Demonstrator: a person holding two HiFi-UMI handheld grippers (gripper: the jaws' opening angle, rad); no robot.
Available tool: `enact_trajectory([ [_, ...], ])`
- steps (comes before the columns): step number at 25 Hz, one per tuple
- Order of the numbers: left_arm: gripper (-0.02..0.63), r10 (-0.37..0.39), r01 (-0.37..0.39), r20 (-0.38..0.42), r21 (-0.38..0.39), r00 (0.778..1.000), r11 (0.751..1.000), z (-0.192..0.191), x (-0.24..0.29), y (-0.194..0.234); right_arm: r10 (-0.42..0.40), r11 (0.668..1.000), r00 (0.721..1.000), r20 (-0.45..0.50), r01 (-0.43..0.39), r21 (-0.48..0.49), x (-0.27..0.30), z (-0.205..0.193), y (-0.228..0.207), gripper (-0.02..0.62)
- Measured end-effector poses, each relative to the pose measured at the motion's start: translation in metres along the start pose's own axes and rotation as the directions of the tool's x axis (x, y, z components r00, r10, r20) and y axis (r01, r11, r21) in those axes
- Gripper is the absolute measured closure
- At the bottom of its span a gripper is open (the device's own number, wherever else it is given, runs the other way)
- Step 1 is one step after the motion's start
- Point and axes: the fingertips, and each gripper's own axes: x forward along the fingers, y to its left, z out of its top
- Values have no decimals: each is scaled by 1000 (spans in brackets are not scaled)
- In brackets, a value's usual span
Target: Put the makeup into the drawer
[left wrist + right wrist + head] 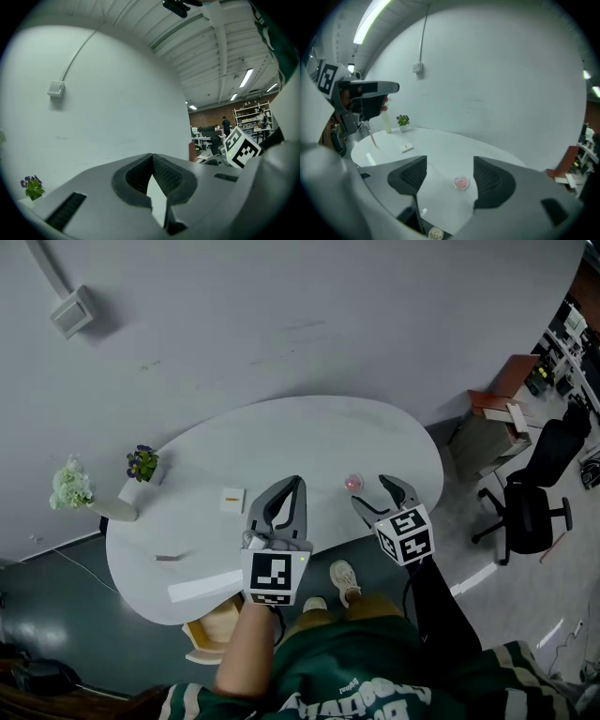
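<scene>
A small pink heart-shaped makeup case lies on the white oval table, near its front edge. My right gripper hovers just to the right of it, tilted down, jaws open and empty. In the right gripper view the case shows in the gap between the open jaws of my right gripper, on the table beyond them. My left gripper is over the table's front middle, its fingertips together around nothing. In the left gripper view my left gripper points level at the wall. I cannot make out a drawer.
A small white box, a thin stick and a white strip lie on the table's left half. A potted purple plant and a vase of white flowers stand at the left end. An office chair is at the right.
</scene>
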Motion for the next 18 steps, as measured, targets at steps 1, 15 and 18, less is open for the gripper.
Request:
enact_trajectory([
  [1, 606, 14, -14, -6, -2, 1000, 1000, -1, 6, 2, 11, 1000, 1000, -25, -11, -3, 9, -4, -4, 275],
  [15, 607, 155, -162, -147, -37, 977, 986, -43, 57, 23, 141, 989, 944, -298, -149, -2, 109, -81, -25, 275],
  [18, 607, 182, -190, -169, -35, 969, 981, -52, 58, 28, 152, 986, 932, -330, -167, -16, 125, -92, -26, 273],
])
